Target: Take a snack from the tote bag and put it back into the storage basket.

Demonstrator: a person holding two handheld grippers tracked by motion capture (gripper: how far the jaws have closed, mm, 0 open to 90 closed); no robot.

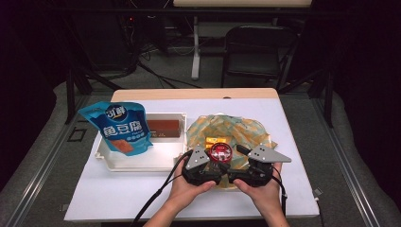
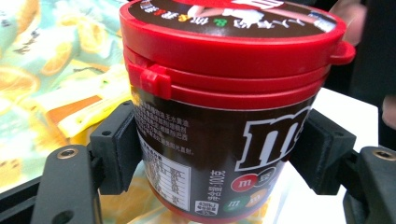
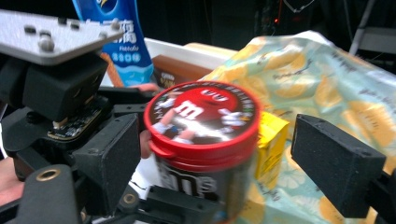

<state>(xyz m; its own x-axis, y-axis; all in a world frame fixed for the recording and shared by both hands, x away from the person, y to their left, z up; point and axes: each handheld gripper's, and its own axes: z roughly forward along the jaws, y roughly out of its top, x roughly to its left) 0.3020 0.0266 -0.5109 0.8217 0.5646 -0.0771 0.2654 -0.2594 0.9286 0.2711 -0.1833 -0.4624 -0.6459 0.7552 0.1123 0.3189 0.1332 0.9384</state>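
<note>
A dark candy jar (image 1: 220, 152) with a red lid is held upright just above the table's front middle. My left gripper (image 2: 219, 154) is shut on it, and its black pads (image 2: 116, 149) press both sides of the jar's brown body (image 2: 224, 116). My right gripper (image 3: 224, 158) stands open around the same jar (image 3: 203, 116), its right pad well clear of the lid. In the high view the left gripper (image 1: 213, 160) and right gripper (image 1: 238, 160) meet at the jar from either side, each in a hand.
A teal and yellow patterned bag (image 1: 231, 125) lies under and behind the jar, with a yellow box (image 1: 213, 141) on it. To the left is a white tray (image 1: 142, 158) with a blue pouch (image 1: 123, 127) and a brown box (image 1: 164, 127). A chair (image 1: 257, 47) stands beyond the table.
</note>
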